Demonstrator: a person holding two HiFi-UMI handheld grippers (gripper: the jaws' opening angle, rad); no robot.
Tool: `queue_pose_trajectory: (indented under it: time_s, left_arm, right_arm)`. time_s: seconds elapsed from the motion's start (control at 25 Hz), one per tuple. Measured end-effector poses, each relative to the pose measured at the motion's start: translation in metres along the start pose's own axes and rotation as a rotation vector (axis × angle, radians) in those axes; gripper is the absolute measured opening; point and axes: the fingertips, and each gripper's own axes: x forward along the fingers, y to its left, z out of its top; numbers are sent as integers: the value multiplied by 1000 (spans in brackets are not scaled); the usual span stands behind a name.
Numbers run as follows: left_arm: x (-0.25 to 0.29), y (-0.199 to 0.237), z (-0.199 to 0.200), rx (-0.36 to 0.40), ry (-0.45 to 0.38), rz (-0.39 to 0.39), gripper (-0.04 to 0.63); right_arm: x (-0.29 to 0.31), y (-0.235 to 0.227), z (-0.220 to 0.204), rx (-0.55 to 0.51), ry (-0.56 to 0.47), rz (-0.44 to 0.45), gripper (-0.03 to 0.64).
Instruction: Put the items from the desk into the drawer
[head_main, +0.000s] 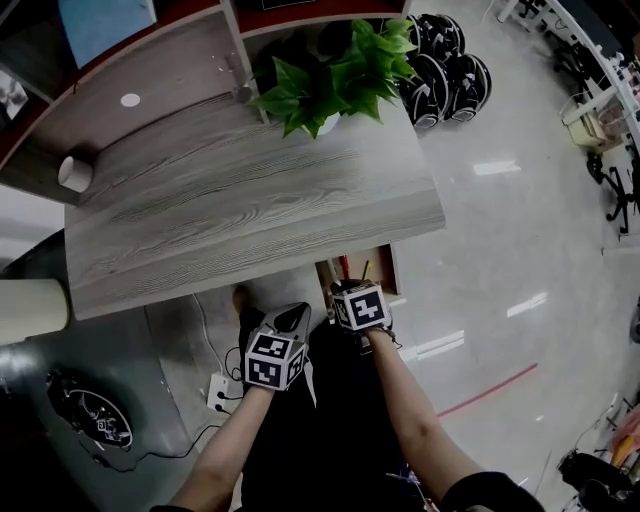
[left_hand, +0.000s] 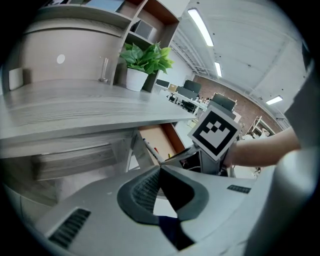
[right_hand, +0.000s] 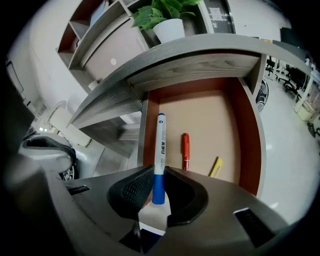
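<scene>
Drop-off step, I judge: the right gripper (right_hand: 159, 192) pinches a blue-and-white marker (right_hand: 160, 145) aimed into the open drawer (right_hand: 250, 130), where a red pen (right_hand: 185, 150) and a yellow item (right_hand: 216, 167) lie, while the left gripper (left_hand: 159, 172) has its jaws together and empty; next, lower the marker in and release

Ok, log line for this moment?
right gripper: shut on marker | at open drawer | inside: red pen, yellow item | left gripper: shut, empty
</scene>
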Motion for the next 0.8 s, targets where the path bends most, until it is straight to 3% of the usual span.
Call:
queue_pose_trajectory:
  time_s: [0.16,0.8]
  left_arm:
    - [0,3,-3,-12,6,2,17]
    - [-8,12,3,-15,-6,7,17]
  right_arm:
    - [1,1,2,-37,8,0,78]
    - [-5,10,-5,-5,4,24,117]
